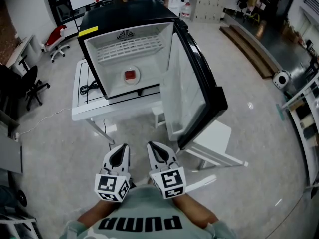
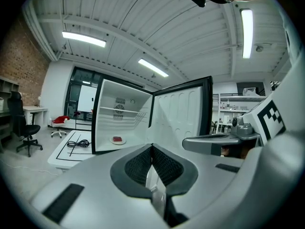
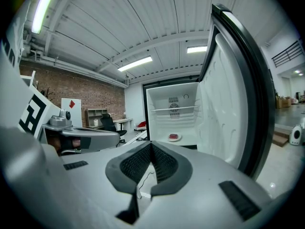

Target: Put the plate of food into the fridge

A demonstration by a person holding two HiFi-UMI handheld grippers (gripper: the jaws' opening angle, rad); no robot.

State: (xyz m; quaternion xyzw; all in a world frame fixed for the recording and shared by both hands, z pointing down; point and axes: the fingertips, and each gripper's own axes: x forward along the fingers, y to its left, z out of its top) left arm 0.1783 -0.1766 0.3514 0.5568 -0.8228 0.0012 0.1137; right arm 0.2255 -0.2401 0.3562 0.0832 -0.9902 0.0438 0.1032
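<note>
A small black fridge (image 1: 94,21) stands on a white table (image 1: 79,111) with its door (image 1: 199,88) swung open to the right. The plate of food (image 1: 130,75), white with a red piece on it, rests on the fridge floor under a wire shelf (image 1: 130,48); the plate of food (image 2: 117,140) also shows in the left gripper view and the plate of food (image 3: 174,137) in the right gripper view. My left gripper (image 1: 119,156) and right gripper (image 1: 160,153) are held close to my chest, well back from the fridge. Both are shut and empty.
A black cable (image 1: 89,88) lies on the table left of the fridge. A white stool or low table (image 1: 219,143) stands under the open door. Office chairs (image 1: 31,87) are at the left, shelving (image 1: 306,108) at the right.
</note>
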